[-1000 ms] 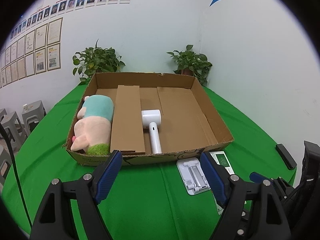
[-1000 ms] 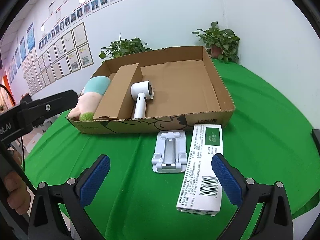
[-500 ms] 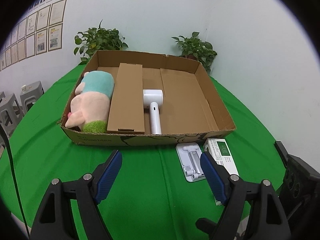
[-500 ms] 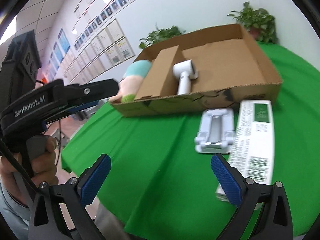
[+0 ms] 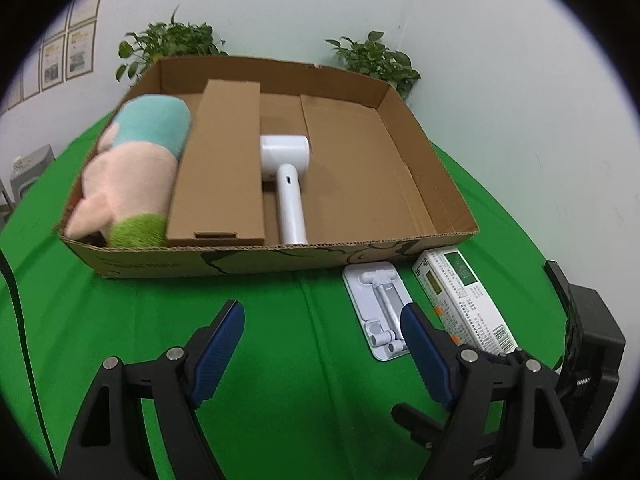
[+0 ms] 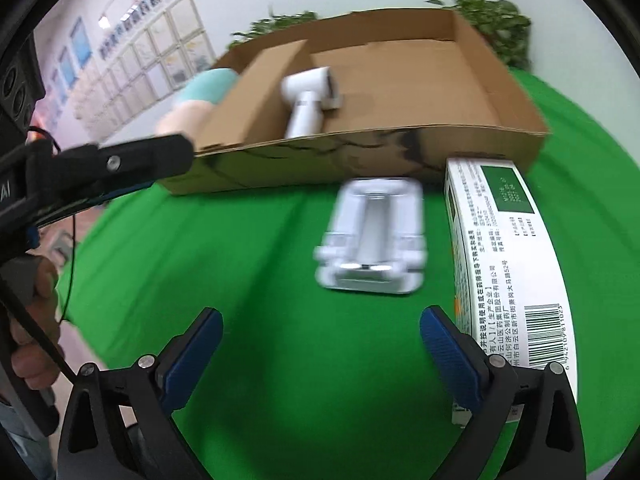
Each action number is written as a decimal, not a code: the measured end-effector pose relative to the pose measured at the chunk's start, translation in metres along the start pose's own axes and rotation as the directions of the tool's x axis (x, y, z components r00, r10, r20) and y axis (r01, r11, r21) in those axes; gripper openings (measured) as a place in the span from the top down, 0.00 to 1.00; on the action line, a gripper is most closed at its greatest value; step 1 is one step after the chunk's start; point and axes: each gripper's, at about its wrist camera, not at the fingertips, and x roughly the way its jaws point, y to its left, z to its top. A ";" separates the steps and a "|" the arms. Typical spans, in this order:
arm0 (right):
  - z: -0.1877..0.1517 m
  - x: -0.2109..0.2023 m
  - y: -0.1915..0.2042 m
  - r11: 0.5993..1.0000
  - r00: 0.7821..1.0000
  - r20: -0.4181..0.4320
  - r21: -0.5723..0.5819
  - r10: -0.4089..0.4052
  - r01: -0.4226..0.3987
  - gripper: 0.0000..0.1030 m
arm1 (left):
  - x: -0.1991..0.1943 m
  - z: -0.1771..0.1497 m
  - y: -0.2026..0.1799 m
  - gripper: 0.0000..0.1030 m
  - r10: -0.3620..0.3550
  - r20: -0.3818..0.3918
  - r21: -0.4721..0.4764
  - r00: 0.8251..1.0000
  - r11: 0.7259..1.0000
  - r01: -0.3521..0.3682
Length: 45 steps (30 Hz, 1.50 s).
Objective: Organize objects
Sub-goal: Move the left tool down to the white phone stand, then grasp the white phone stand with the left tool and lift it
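Note:
A shallow cardboard box point(image 5: 428, 184) point(image 6: 516, 96) on the green table holds a plush toy point(image 5: 132, 168) point(image 6: 200, 96), a flat brown carton point(image 5: 220, 168) point(image 6: 256, 96) and a white hair dryer point(image 5: 286, 172) point(image 6: 310, 100). In front of the box lie a white phone stand point(image 5: 380, 308) point(image 6: 372, 236) and a white-green medicine box point(image 5: 464, 300) point(image 6: 504, 264). My left gripper point(image 5: 322, 326) is open and empty above the cloth, left of the stand. My right gripper point(image 6: 322, 334) is open and empty, just before the stand, its right finger beside the medicine box.
Two potted plants point(image 5: 372, 60) stand behind the box by the white wall. The other gripper's black body point(image 6: 100, 168) and the hand holding it fill the left of the right wrist view. The right gripper's black body point(image 5: 588, 328) shows at the left wrist view's right edge.
Both grippers have moved forward and lower toward the table. The right wrist view swung left, then back onto the stand and medicine box, which now look much nearer. Both stay open.

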 end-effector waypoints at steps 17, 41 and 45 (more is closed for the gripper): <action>0.034 0.050 0.008 0.983 0.982 -0.056 -0.064 -0.178 0.174 0.20 | 0.033 0.000 0.038 0.22 -0.016 -0.068 -0.057 0.998 0.998 0.012; -0.008 0.016 0.028 0.984 0.990 -0.086 -0.150 -0.111 0.097 0.37 | 0.053 -0.031 0.013 0.23 -0.346 -0.201 -0.228 0.916 0.926 0.300; -0.004 0.013 0.026 0.993 0.994 -0.090 -0.105 -0.068 0.059 0.37 | 0.052 -0.031 0.014 0.24 -0.366 -0.194 -0.251 0.910 0.916 0.315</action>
